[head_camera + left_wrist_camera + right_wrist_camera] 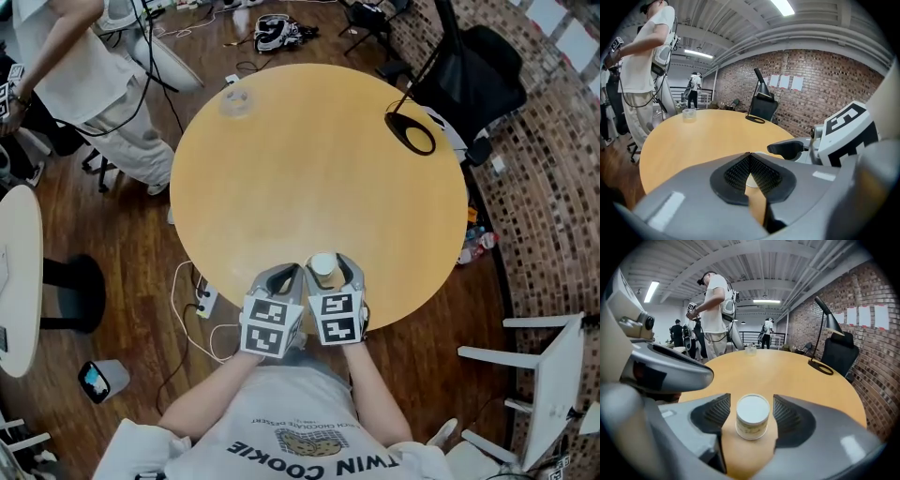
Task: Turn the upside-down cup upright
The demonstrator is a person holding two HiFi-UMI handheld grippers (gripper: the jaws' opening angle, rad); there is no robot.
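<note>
A small paper cup (322,270) stands upside down on the round wooden table (309,169) near its front edge, white base up. My right gripper (329,263) sits around it, jaws open. In the right gripper view the cup (752,417) is centred between the two black pads, with a gap on each side, so my right gripper (752,403) does not press on it. My left gripper (281,274) is right beside it on the left. In the left gripper view the pads of my left gripper (750,158) meet, with nothing between them.
A clear plastic cup (236,101) stands at the table's far left. A black lamp base (410,133) rests on the far right, and a black chair (480,73) is behind it. A person (89,84) stands beyond the table's left. A white chair (553,370) is on the right.
</note>
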